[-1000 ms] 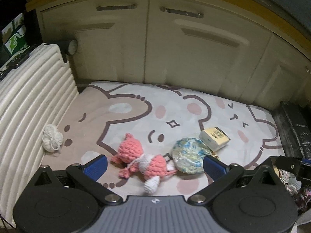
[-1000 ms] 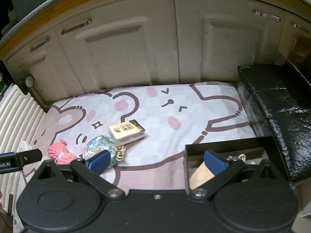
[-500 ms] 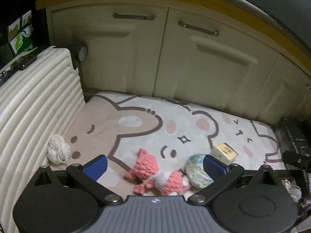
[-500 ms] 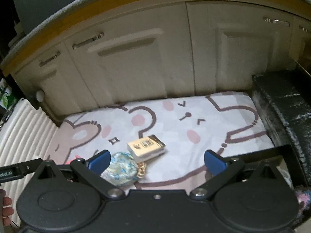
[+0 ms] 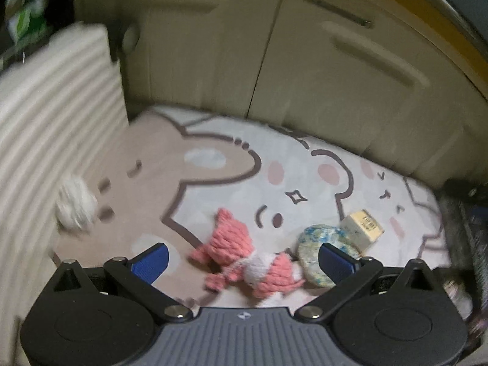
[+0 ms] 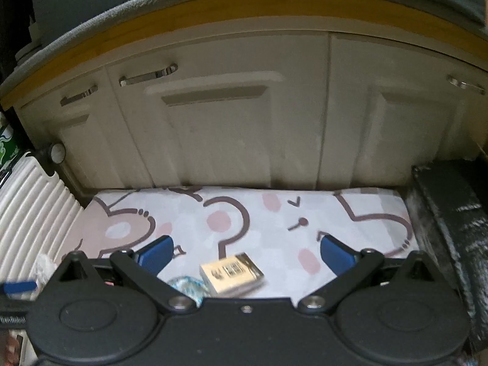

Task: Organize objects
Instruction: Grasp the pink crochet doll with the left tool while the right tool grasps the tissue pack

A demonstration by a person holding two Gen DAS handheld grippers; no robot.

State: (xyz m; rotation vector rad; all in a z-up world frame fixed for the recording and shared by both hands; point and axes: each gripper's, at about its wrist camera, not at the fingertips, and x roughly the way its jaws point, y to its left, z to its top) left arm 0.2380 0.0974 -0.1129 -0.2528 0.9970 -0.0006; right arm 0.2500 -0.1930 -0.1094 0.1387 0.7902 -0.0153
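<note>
The cartoon mat (image 5: 213, 158) serves as landmark. Left gripper (image 5: 244, 260) hovers over its near edge, jaws wide apart and holding nothing, with the pink knitted doll (image 5: 244, 259) lying between them on the mat. Touching the doll's right end is the blue-patterned pouch (image 5: 323, 253), and the small yellow box (image 5: 363, 225) sits just beside that. A white yarn ball (image 5: 76, 204) rests at the mat's left edge against the ribbed white suitcase (image 5: 45, 116). Right gripper (image 6: 247, 251) is likewise spread and empty above the box. The mat's far half toward the cabinet doors (image 6: 228, 122) lies bare.
</note>
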